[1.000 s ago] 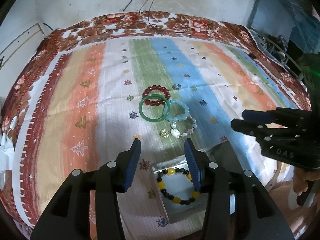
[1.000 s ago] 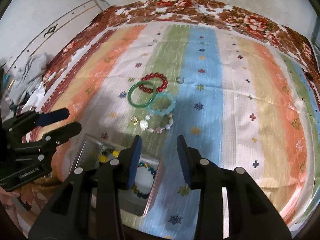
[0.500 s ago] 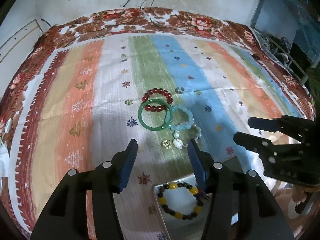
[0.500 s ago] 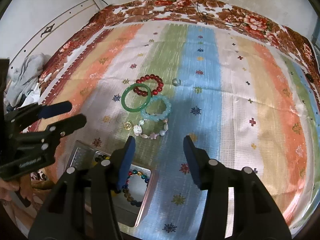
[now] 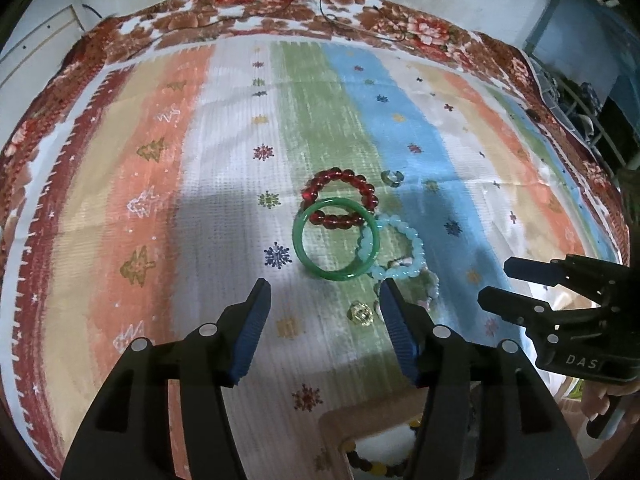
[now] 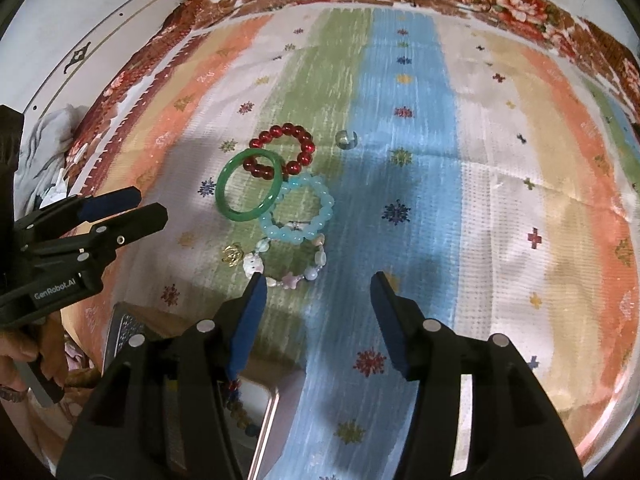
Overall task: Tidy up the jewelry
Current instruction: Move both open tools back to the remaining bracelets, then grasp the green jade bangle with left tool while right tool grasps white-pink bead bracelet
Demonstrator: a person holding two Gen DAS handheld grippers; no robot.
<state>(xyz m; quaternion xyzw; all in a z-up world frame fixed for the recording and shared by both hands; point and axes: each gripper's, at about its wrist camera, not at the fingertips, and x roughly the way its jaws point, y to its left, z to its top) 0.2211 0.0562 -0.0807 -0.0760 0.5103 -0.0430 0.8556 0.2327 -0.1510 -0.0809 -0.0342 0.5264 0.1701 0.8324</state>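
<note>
Both grippers nearer bracelet cluster, jaws widening, empty; tray beneath right gripper

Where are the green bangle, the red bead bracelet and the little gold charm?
green bangle [image 6: 240, 213]: right wrist view, near rim.
red bead bracelet [image 6: 296, 132]: right wrist view, far beads.
gold charm [image 6: 233, 255]: right wrist view, centre.

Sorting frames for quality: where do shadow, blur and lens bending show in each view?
Left wrist view: a grey shadow falls on the cloth left of the green bangle; the rim bends strongly and darkens.
Right wrist view: shadow darkens the blue stripe by the pale blue bracelet; the cloth looks slightly smeared, its edges curve.
</note>
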